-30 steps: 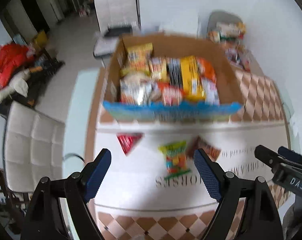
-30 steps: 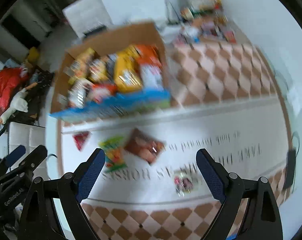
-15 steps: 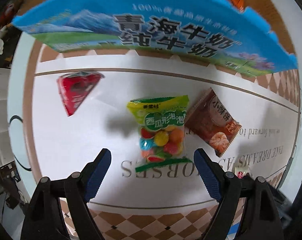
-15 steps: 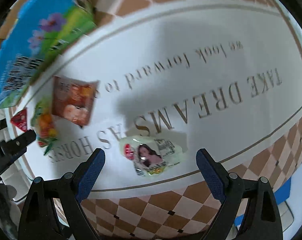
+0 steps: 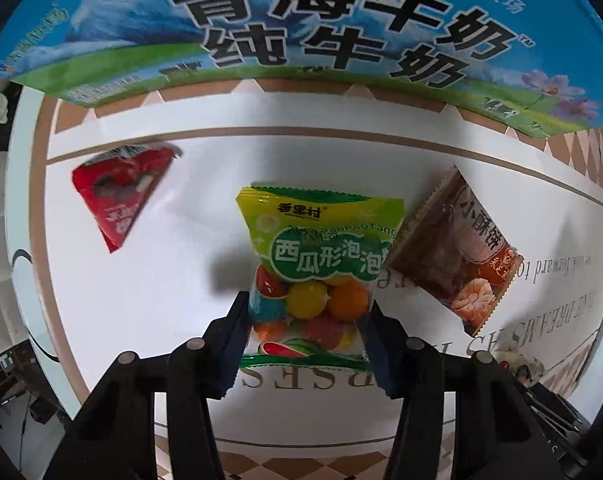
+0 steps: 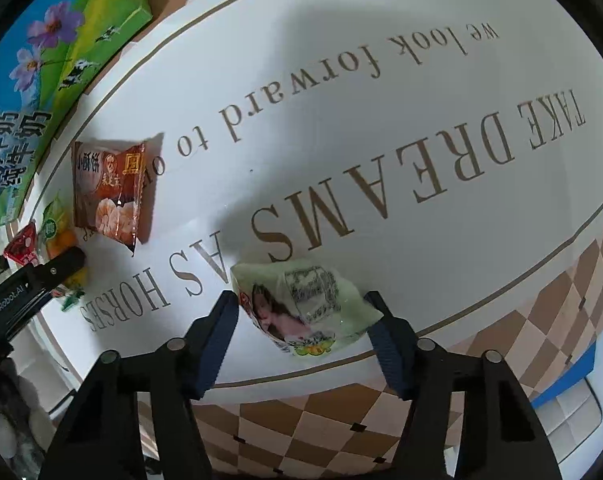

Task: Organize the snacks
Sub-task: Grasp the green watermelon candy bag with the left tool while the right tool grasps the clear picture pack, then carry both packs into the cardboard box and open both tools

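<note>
We see our left tool (image 5: pixel 307 322) pointing down at the table (image 5: pixel 141 300), its jaws having just been closing, and now both pads press the sides of the green bag of gumballs (image 5: pixel 317 272), so we count it as gripped at its lower half. That bag lies flat on the white printed cloth, and from it the red triangular packet (image 5: pixel 117 196) sits at about ten o'clock, well apart, while the brown biscuit packet (image 5: pixel 453 260) lies at three o'clock, its corner touching or just overlapping the bag's edge. At twelve o'clock, beyond the cloth's brown border line, stands the blue milk carton box (image 5: pixel 301 20), only its printed front wall in sight. In the right wrist view our right tool (image 6: pixel 301 320) has also just been closing its jaws around the pale green packet (image 6: pixel 305 304) with a portrait on it; the right pad meets the packet's edge and the left pad is at its corner, though we cannot tell whether that side presses firmly. From this packet the brown biscuit packet (image 6: pixel 109 192) lies at ten o'clock, well apart, and the left tool's black body (image 6: pixel 33 284) shows at nine o'clock over the gumball bag.
</note>
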`<state>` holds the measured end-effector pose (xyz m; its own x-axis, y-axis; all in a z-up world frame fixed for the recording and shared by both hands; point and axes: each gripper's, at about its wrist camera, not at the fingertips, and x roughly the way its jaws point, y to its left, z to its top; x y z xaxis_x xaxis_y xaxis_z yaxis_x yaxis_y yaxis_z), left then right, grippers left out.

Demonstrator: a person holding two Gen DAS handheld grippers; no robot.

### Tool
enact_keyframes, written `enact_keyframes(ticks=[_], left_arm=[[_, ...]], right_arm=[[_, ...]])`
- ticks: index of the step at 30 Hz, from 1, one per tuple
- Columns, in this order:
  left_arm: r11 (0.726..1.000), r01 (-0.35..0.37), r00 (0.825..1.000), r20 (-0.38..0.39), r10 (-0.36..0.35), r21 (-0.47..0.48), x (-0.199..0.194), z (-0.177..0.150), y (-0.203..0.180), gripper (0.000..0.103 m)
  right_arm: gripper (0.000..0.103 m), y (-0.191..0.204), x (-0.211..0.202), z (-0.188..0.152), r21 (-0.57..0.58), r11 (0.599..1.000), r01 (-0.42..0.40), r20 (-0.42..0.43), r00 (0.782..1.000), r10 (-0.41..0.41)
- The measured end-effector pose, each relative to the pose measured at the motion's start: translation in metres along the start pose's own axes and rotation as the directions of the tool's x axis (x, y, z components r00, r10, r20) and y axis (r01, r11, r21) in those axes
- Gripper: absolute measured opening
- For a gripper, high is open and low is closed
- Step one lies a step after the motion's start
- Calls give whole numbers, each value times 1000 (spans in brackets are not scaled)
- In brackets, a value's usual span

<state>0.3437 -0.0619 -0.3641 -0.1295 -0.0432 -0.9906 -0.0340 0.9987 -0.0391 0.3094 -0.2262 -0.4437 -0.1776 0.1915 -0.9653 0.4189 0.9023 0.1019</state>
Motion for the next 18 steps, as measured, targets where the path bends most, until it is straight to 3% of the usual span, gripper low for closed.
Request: enact_keyframes(ticks=[5,12,18], left_arm=[[1000,-2,1000,16,2,-17,0,-11,8,49],[1000,12,1000,19,-12,-2,2,-42,11,48],[999,39,999,33,-40,12,-12,-78,12,48]], right_arm=[[50,8,-1,-6,-24,1000,8,28,1000,-8],[42,23,-16,-11,-50,999,-18,46,999,20],[41,35,-31,-28,-103,994,-35,68,997,42]])
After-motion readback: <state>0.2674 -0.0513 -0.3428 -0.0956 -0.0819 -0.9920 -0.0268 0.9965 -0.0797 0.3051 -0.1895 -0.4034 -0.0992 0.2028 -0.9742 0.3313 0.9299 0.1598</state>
